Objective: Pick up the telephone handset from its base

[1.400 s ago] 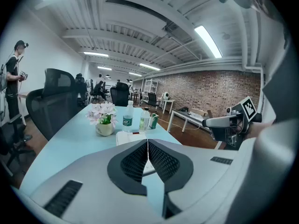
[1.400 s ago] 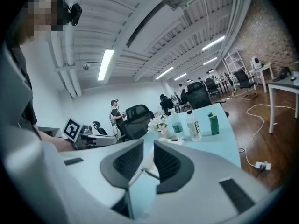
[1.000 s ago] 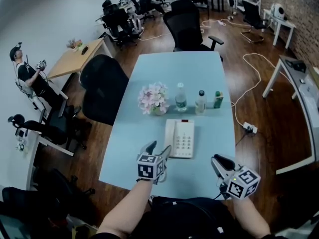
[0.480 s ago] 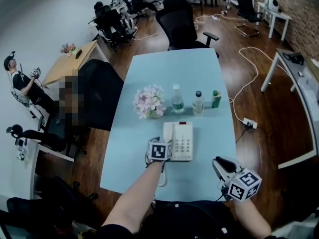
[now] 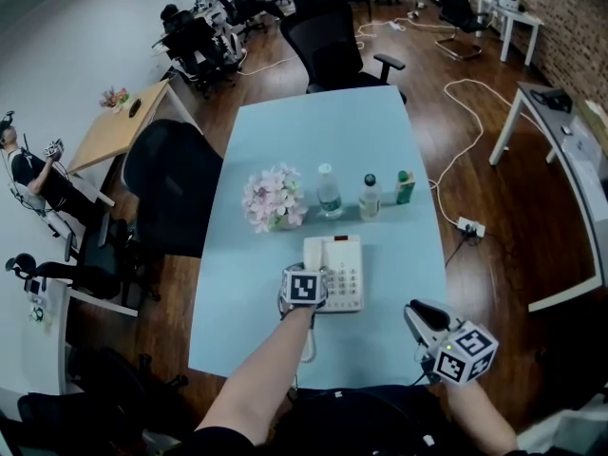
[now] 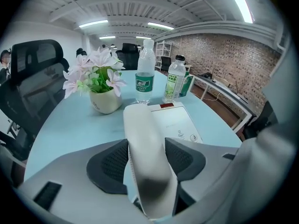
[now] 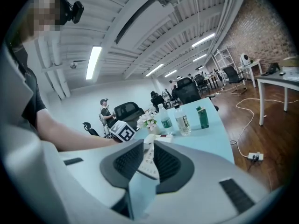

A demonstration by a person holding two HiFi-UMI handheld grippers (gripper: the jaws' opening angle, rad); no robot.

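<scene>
Change: left tongs point(image 6: 146, 158) brought down from the near edge of the worktop point(image 5: 323, 150) onto the handset point(image 6: 142, 120), jaws just closing | State: handset pinched between the pads, still lying on its base point(image 5: 346, 272) | Right tongs point(image 7: 145, 158): spread, empty | Task: grasp judged made, lift outstanding.

Room: open office. Dark wooden floor point(image 5: 494, 255), white cables point(image 5: 470, 85) trailing. Light blue table point(image 5: 323, 131); black office chairs point(image 5: 328, 36); wooden desk point(image 5: 119, 126) by white wall point(image 5: 66, 36); brick wall point(image 5: 570, 12) right. Ceiling strip lights point(image 6: 93, 23) lit.
</scene>
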